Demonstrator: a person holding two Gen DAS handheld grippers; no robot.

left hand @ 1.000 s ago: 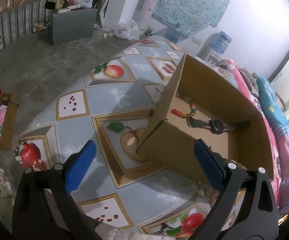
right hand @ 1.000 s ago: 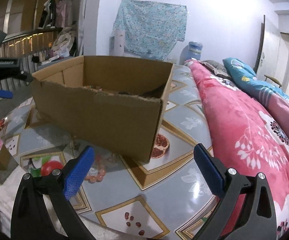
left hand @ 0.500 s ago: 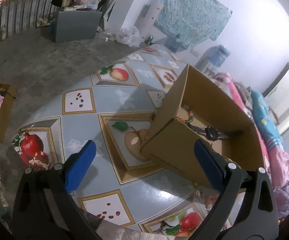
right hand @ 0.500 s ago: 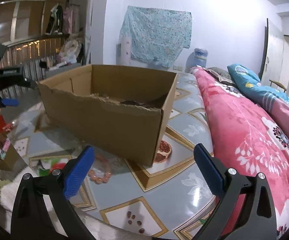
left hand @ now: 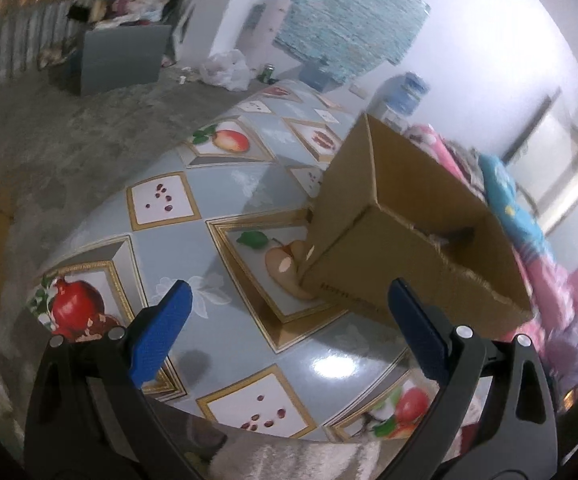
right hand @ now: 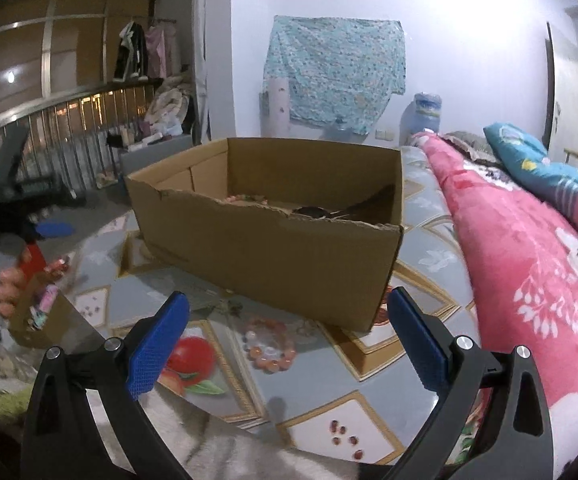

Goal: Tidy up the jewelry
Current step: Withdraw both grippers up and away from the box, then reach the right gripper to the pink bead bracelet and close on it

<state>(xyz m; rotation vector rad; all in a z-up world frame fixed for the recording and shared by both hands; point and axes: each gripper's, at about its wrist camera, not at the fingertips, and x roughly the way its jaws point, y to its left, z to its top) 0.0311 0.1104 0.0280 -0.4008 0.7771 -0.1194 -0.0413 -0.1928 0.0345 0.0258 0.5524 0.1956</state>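
One beaded bracelet [right hand: 269, 345] lies flat on the counter [right hand: 369, 420], just in front of the cardboard box [right hand: 273, 248] and outside it. The right tool [right hand: 287, 338] hovers released, jaws spread wide, and the bracelet lies between its fingers, a little ahead. The left tool [left hand: 289, 330], also released and empty, hangs off the box's left corner, farther from the bracelet. Judged from this, the right one is better placed.

Both my grippers are wide open and empty: left gripper [left hand: 287, 336] out front, right gripper [right hand: 289, 338] held level, nothing touching.
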